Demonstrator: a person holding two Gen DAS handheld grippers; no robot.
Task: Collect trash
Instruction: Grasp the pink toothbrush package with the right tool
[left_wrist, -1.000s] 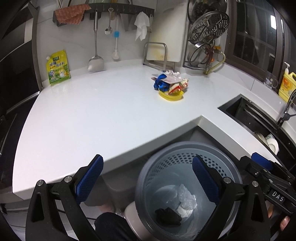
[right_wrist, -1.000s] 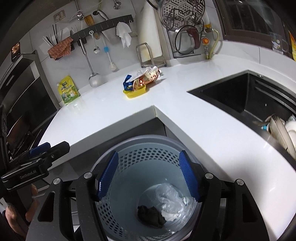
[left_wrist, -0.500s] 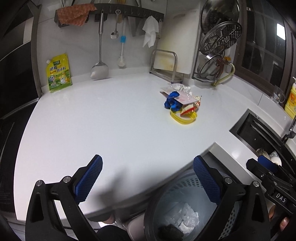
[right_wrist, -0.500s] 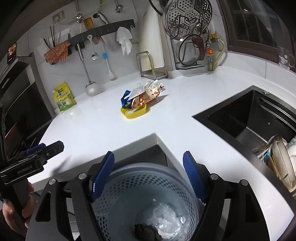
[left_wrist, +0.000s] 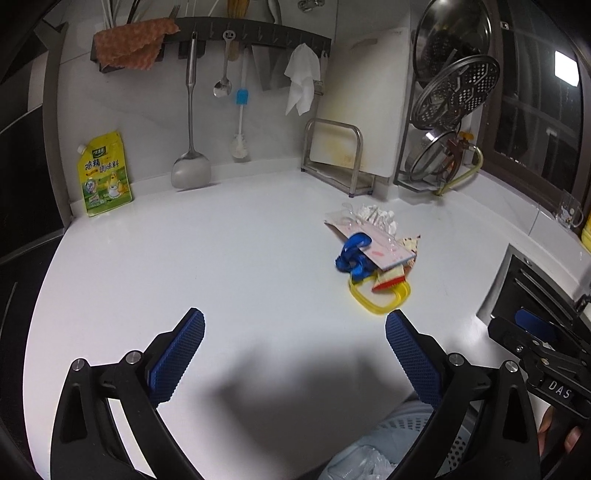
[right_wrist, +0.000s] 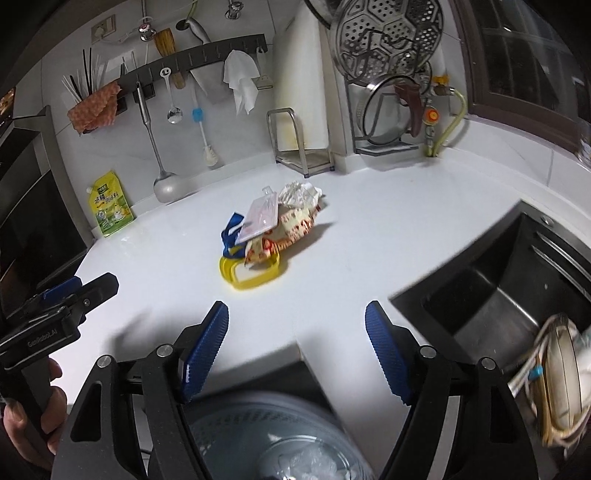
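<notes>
A heap of trash (left_wrist: 373, 251) (right_wrist: 275, 225) lies on the white counter (left_wrist: 207, 258) (right_wrist: 388, 236): a pink card, a blue ribbon, a crumpled snack wrapper and a yellow plastic lid underneath. My left gripper (left_wrist: 295, 328) hovers open over bare counter, short of the heap and to its left. The right gripper (right_wrist: 297, 321) is open too, nothing between its fingers, above the counter's inner corner with the heap ahead. Below both, the grey perforated bin (left_wrist: 410, 446) (right_wrist: 273, 439) holds clear plastic.
A dark sink (right_wrist: 509, 299) with dishes lies at the right. Along the back wall stand a yellow seasoning pouch (left_wrist: 105, 175), hanging utensils, a white cutting board in a metal rack (left_wrist: 343, 162) and a pot-lid rack (right_wrist: 391, 85).
Both grippers have risen and moved forward from over the bin to over the counter. The trash heap looks nearer, and the bin has slid to the bottom edge of both views.
</notes>
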